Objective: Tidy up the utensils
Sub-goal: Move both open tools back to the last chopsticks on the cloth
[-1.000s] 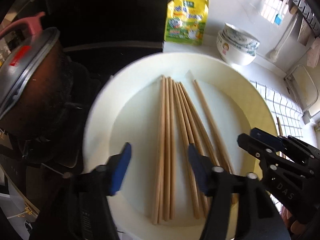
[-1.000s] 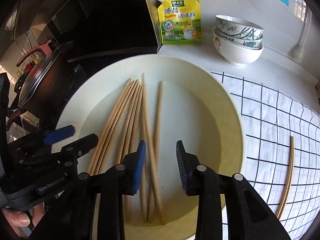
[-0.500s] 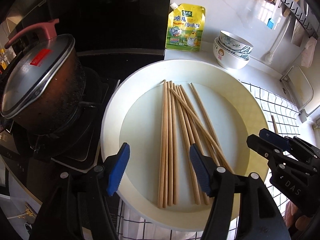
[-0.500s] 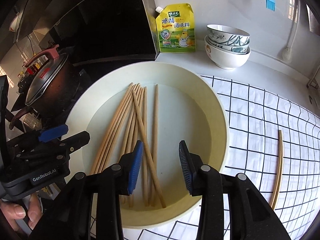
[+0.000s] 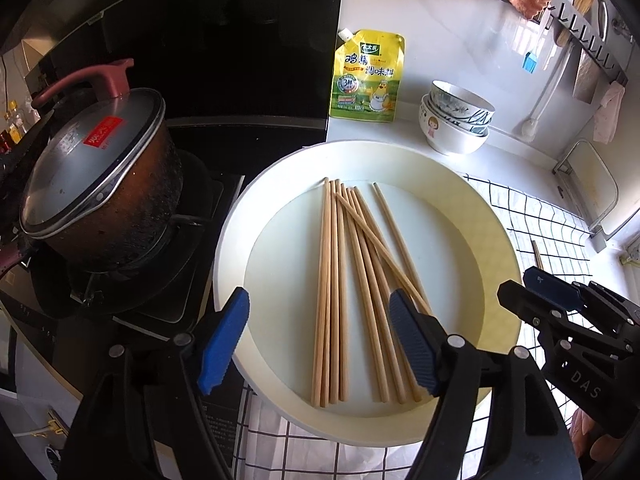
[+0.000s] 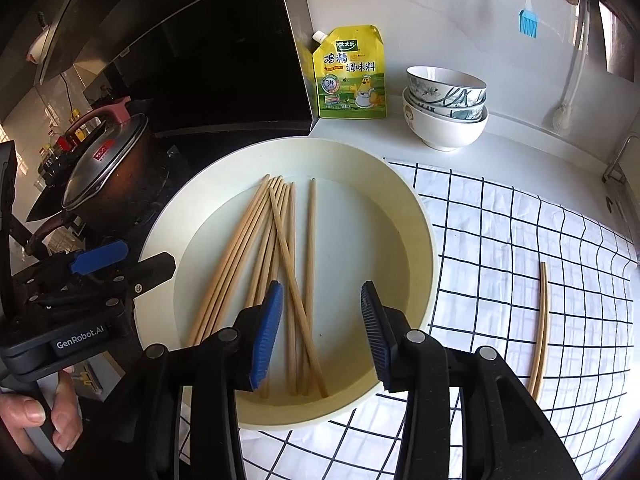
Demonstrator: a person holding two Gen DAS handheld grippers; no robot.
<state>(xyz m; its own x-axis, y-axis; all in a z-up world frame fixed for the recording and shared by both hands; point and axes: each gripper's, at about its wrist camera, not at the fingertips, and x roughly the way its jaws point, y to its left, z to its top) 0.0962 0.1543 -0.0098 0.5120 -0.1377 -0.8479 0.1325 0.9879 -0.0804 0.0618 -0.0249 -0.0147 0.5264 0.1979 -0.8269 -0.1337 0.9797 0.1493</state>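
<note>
The left gripper's pad [image 5: 412,344] hides some chopsticks' [image 5: 340,288] near ends; at nine o'clock, the pot's [image 5: 100,196] handle is cut off.

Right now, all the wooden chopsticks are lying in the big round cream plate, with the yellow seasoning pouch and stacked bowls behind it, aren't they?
Not all. One wooden chopstick lies apart on the white checked cloth, right of the big round cream plate, as the right wrist view shows. The other wooden chopsticks lie in the plate, with the yellow seasoning pouch and stacked bowls behind it.

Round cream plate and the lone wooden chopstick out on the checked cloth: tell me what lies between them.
Nothing: the right wrist view shows only bare black-and-white checked cloth between the round cream plate and the lone wooden chopstick.
</note>
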